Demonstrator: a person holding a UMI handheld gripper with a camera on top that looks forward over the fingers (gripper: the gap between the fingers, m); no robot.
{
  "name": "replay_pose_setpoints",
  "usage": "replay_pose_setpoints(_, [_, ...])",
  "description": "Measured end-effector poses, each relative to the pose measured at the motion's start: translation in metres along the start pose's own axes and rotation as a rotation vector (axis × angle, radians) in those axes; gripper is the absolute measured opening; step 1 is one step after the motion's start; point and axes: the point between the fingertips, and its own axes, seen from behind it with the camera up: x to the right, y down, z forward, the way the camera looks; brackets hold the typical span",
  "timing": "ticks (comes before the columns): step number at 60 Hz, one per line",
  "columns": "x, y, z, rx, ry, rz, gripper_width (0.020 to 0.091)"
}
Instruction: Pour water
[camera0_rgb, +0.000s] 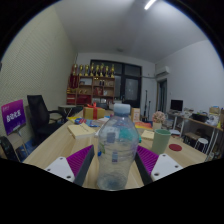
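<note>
We are looking forward along the gripper (116, 160) in an office room. A clear bottle (116, 148) with a pale cap is standing upright between the two fingers, at 6 o'clock from the table's middle. The purple pads (76, 162) are flanking the bottle's lower body on both sides and appear to be pressing against it, so we are reading the claw as narrowed to the bottle's width and clamped on it. Water inside the bottle cannot be judged.

The wooden table (58, 146) is stretching away beyond the fingers. At 3 o'clock from the bottle, a green cup (161, 140) is standing on the table, well apart from the right finger. A red disc (176, 147) is lying just beside the cup, farther toward 3 o'clock. Small boxes (84, 127) are cluttering the table at 11 o'clock beyond the bottle. A black chair (41, 113) is standing at 9 o'clock, and a shelf (93, 82) with coloured items is lining the back wall at 12 o'clock.
</note>
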Motion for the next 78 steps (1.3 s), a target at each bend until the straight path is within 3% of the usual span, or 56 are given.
replay_pose_setpoints(2, [0.0, 0.003, 0.008, -0.012, -0.003, -0.002, 0.0831])
replay_pose_setpoints(4, [0.002, 0.007, 0.017, -0.026, -0.002, -0.01, 0.0627])
replay_pose_setpoints(13, [-0.01, 0.003, 0.034, -0.027, -0.099, -0.025, 0.0543])
replay_pose_setpoints(15, [-0.012, 0.004, 0.037, -0.042, -0.116, -0.02, 0.0547])
replay_pose_setpoints(16, [-0.013, 0.004, 0.036, -0.05, -0.121, -0.02, 0.0505])
replay_pose_setpoints(21, [-0.023, 0.007, 0.052, -0.114, -0.196, 0.018, 0.0445])
replay_pose_setpoints(28, [-0.044, -0.042, 0.058, -0.177, -0.373, 0.228, 0.0444])
replay_pose_setpoints(41, [0.016, -0.155, 0.083, -0.22, -0.462, 1.013, 0.0442])
replay_pose_setpoints(47, [0.06, -0.132, 0.122, -0.302, -0.514, 1.502, 0.0443])
replay_pose_setpoints(48, [0.063, -0.149, 0.099, -0.334, -0.496, 1.588, 0.044])
replay_pose_setpoints(52, [0.085, -0.116, 0.125, -0.383, -0.498, 1.852, 0.0444])
replay_pose_setpoints(54, [0.094, -0.127, 0.109, -0.401, -0.474, 1.942, 0.0439])
replay_pose_setpoints(58, [0.101, -0.109, 0.13, -0.384, -0.486, 2.034, 0.0442])
replay_pose_setpoints(60, [0.108, -0.12, 0.107, -0.379, -0.488, 2.09, 0.0443])
replay_pose_setpoints(61, [0.101, -0.115, 0.13, -0.369, -0.491, 2.113, 0.0441])
replay_pose_setpoints(72, [0.116, -0.126, 0.125, -0.32, -0.521, 2.314, 0.0444])
replay_pose_setpoints(78, [0.121, -0.116, 0.119, -0.326, -0.471, 2.272, 0.044])
